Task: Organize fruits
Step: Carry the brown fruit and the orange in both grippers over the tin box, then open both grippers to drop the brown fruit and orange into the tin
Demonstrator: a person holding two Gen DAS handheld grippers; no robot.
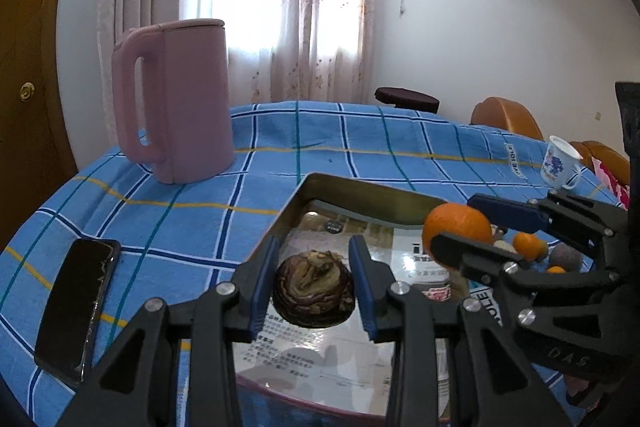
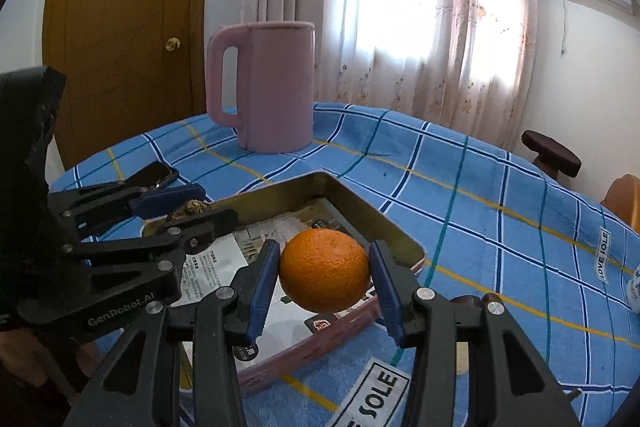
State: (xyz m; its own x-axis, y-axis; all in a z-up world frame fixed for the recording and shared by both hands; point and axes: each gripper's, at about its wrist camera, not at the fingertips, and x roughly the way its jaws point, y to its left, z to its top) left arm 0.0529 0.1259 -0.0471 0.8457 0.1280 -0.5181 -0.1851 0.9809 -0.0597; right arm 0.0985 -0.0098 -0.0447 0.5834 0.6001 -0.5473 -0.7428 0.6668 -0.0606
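My left gripper (image 1: 314, 283) is shut on a dark purple mangosteen (image 1: 314, 289) and holds it just above the floor of a rectangular metal tin tray (image 1: 296, 205). My right gripper (image 2: 325, 277) is shut on an orange (image 2: 325, 270) over the same tray (image 2: 394, 233). In the left wrist view the right gripper (image 1: 460, 231) shows at right with the orange (image 1: 456, 223). In the right wrist view the left gripper (image 2: 200, 209) shows at left with the mangosteen's stem end (image 2: 191, 207).
A pink kettle (image 1: 176, 99) stands at the back left on the blue checked tablecloth (image 1: 360, 143). A black phone (image 1: 76, 307) lies at the left. A white mug (image 1: 558, 163) stands at the right. Small oranges (image 1: 528, 246) and a dark fruit (image 1: 566, 255) lie behind the right gripper.
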